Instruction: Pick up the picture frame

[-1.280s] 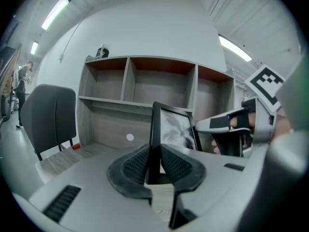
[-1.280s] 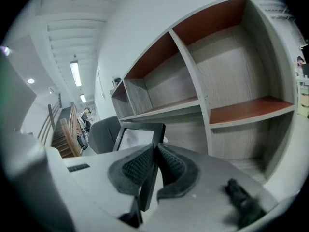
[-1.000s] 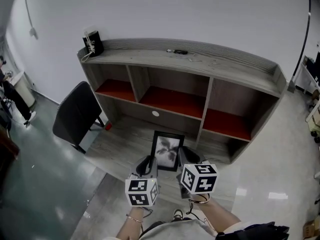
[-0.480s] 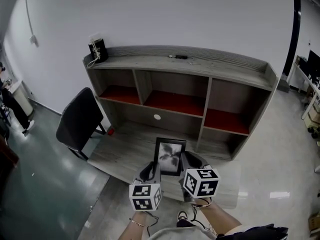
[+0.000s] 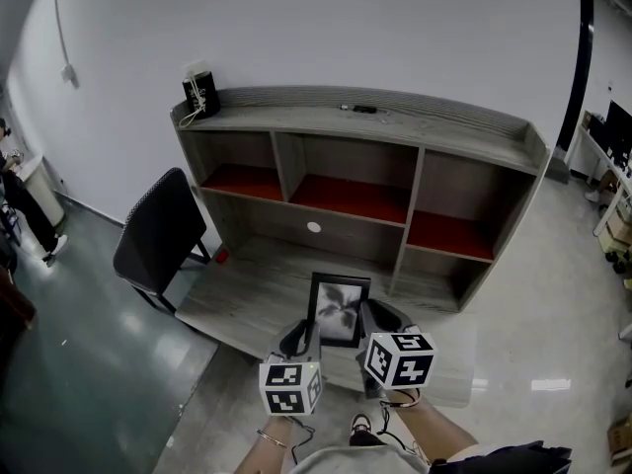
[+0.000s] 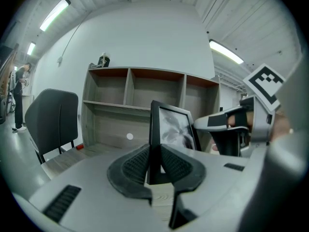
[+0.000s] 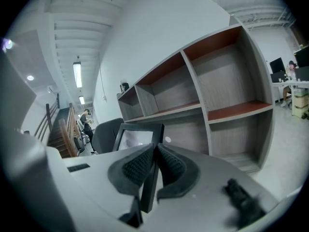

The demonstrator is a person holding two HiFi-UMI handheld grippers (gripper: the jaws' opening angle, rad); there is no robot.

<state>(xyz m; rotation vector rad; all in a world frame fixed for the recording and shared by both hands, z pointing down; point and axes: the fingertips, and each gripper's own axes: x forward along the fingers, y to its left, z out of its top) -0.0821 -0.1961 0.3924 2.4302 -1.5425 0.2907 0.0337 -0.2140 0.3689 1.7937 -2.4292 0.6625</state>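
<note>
At the bottom of the head view the person's two wrists reach forward, each hand holding a gripper topped with a marker cube. The left gripper [image 5: 300,338] and the right gripper [image 5: 379,320] stand side by side at about the same height, both pointing away from the person and slightly down.

Between them stands the picture frame [image 5: 339,310] – black, upright, its pale print facing the person. The left gripper view shows that gripper's two ribbed pads clamped on the frame's left edge, one pad on each face. The right gripper view shows the same on the other side, with the right jaws pinching the frame's right edge. Both grippers are therefore clenched on the frame, which hangs between them over the front edge of the desk top [image 5: 252,299]. Whether its lower edge touches the wood I cannot tell.

Beyond the frame the grey wooden desk rises into a shelf unit [image 5: 415,196] with three open compartments lined in red. A small white disc [image 5: 313,227] sits in the back panel below the middle one. A black chair [image 5: 158,235] stands at the desk's left end, a small red thing [image 5: 219,256] just beside its leg.

On the top board are a black box with a white cable [image 5: 200,93] at the left corner and a small dark item [image 5: 357,109] near the middle. Behind everything is a plain white wall – and at the far left edge a person [image 5: 12,191] stands on the glossy floor.
</note>
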